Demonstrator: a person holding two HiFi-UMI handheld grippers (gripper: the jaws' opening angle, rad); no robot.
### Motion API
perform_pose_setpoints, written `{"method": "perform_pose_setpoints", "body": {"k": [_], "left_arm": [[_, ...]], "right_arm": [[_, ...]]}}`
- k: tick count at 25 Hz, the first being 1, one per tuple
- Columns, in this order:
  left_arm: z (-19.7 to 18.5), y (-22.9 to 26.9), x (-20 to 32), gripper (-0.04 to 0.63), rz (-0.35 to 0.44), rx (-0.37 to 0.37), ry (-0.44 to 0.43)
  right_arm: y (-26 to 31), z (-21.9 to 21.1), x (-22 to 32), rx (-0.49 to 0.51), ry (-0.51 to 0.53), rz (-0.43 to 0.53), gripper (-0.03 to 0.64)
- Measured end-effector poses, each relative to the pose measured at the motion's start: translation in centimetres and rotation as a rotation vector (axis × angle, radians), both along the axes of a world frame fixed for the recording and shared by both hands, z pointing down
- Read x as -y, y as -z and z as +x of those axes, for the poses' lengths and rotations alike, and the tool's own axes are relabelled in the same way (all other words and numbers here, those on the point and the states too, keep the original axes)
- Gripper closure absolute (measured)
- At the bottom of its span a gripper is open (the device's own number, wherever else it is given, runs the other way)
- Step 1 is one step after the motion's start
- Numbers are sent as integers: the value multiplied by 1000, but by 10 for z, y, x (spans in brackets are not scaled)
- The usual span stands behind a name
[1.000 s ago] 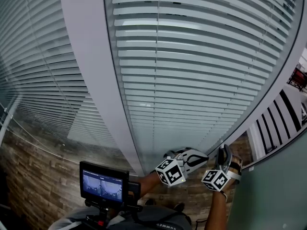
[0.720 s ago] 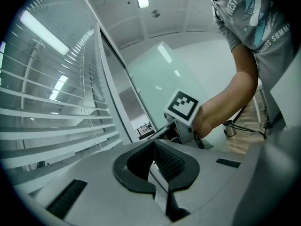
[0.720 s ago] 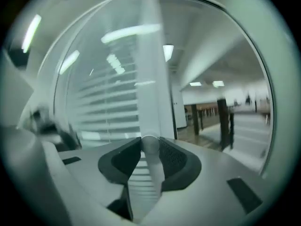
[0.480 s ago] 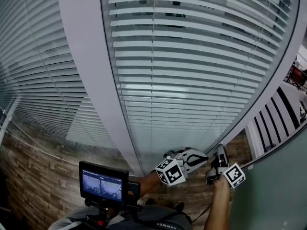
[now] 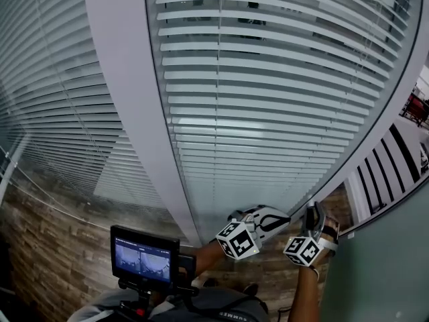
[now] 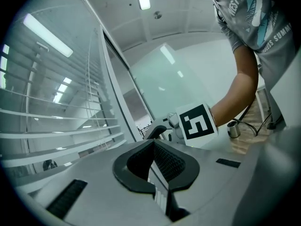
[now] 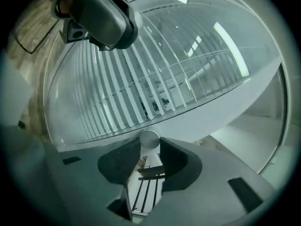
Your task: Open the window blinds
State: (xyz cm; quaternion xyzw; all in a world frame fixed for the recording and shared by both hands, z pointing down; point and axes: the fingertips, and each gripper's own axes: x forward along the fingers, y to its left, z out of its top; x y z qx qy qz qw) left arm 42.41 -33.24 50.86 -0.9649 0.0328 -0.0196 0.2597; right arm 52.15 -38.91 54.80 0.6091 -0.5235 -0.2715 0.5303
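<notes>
The right gripper [image 7: 150, 150] is clamping its jaws on a white round knob [image 7: 150, 141], which is poking out between the jaw tips at 12 o'clock. The left gripper [image 6: 153, 147] is holding its jaws together on nothing, sitting just beside the right one at its 9 o'clock in the head view. The window blinds [image 5: 268, 99] are hanging fully lowered, spreading from 10 to 2 o'clock above both grippers, with a grey frame post [image 5: 127, 99] crossing them at 11 o'clock and a small monitor [image 5: 145, 257] sitting at the left gripper's 8 o'clock.

Brown wood floor [image 5: 47, 253] fills the head view's lower left. A wide grey window post [image 5: 131, 113] runs up its middle. A long light [image 6: 143, 0] shines on the ceiling [image 6: 188, 13].
</notes>
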Motion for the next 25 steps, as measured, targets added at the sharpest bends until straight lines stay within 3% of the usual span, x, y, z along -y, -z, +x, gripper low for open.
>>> {"method": "perform_pose_setpoints", "body": {"k": [2,4,5,6,9,10,11,14,18,22,25], "left_arm": [[0,3,2,595,1,-9,8],[0,10,2,595,0,-24,15],[0,14,2,595,-2,-33,17],[1,19,2,595,-3,-41,18],[4,28,-1,595,-4,-49,14],[5,29,-1,595,-5,-50,11],[6,30,-2,595,-6,-50,8],[8,29,-4,595,-9,-49,0],[10,25,-7,595,-13,-43,-10],[10,23,-7,595,-15,-40,-11],[10,24,-6,595,-18,-43,-11]], "right_arm": [[3,-1,0,82,0,18,497],[7,0,-2,339,-8,78,500],[10,1,-3,553,-11,126,500],[14,2,-4,827,-13,185,500],[20,7,-8,1817,-21,384,502],[18,9,-9,2061,-29,430,502],[16,11,-10,2212,-32,454,503],[14,14,-10,2367,-4,449,503],[12,15,-11,2347,18,414,503],[13,14,-10,2470,25,412,502],[13,14,-10,2426,36,405,502]]}}
